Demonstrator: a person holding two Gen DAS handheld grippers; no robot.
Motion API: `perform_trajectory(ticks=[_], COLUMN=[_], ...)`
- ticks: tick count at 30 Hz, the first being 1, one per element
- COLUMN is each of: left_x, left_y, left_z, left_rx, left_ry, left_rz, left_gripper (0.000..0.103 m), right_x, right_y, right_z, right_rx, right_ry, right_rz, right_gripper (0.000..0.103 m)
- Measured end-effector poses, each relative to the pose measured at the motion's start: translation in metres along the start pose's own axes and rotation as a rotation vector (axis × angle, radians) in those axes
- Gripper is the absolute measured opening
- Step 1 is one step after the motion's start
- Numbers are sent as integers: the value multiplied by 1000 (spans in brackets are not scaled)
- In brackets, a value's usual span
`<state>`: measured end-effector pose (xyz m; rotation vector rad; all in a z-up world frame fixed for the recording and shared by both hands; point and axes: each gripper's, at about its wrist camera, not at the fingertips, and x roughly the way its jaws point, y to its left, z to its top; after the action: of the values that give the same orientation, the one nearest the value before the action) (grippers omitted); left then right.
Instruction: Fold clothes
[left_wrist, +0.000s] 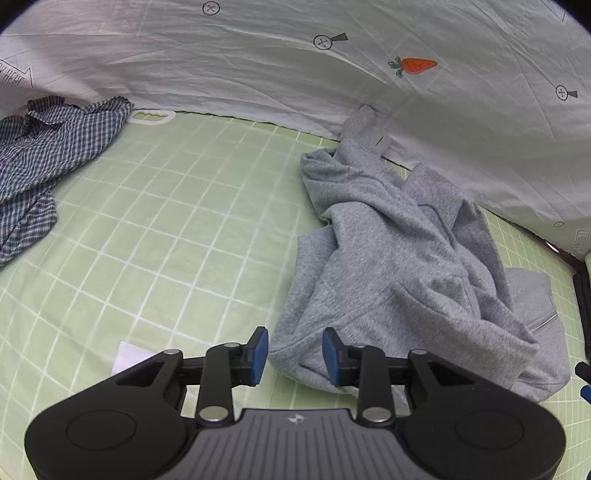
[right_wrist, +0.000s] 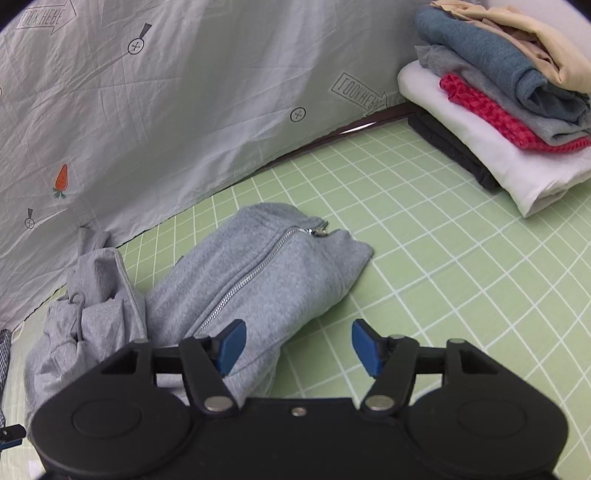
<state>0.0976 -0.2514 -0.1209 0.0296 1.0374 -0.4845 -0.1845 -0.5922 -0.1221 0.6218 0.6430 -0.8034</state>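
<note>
Now the crumpled grey zip-up fleece hoodie (left_wrist: 399, 273) lies on the green sheet with white grid lines (left_wrist: 177, 229), its far end against the hanging white printed cloth (left_wrist: 295, 74). Just at its near hem the left claw (left_wrist: 294, 354) has its blue pads parted, gripping nothing. The right claw (right_wrist: 298, 346) gapes wide at the hoodie's zipper side, also empty, with a stack of folded clothes (right_wrist: 509, 96) well beyond and a blue checked shirt (left_wrist: 44, 162) far across the sheet.

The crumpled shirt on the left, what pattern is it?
Blue and white checks on the shirt, clearest from the left wrist view.
</note>
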Motion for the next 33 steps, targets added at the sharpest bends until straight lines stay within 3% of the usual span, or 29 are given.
perform_trajectory(ticks=[4,11,15,16,18,19,20,25,30,33], left_x=[-5,33,61,67,74,75,72,49,21,21], left_y=[-13,-51,-74,-79,-85,-85,-80,-48,32,67], left_z=[14,33,36,35,29,27,24,12,-2,-15], left_rx=[-37,-66,-32,-21,19,42,45,43,-142,-218], left_ry=[-24,70,135,147,159,165,161,131,86,89], left_rz=[-65,-223,-209,-201,-148,-130,-128,-106,-41,54], left_gripper=[52,67,67,66,45,20,6,5,6,7], right_x=[8,26,32,33,35,36,36,36,32,31], right_y=[-1,-6,-7,-8,-7,-7,-7,-5,2,13], right_z=[6,1,-3,-3,-4,-5,-5,-5,-6,-4], right_rx=[3,61,74,75,74,73,70,37,-5,-51], right_ry=[-11,51,67,69,71,71,72,71,63,51], right_rz=[-9,29,30,27,18,14,10,-12,-2,-3], right_gripper=[78,78,78,78,79,79,79,79,81,81])
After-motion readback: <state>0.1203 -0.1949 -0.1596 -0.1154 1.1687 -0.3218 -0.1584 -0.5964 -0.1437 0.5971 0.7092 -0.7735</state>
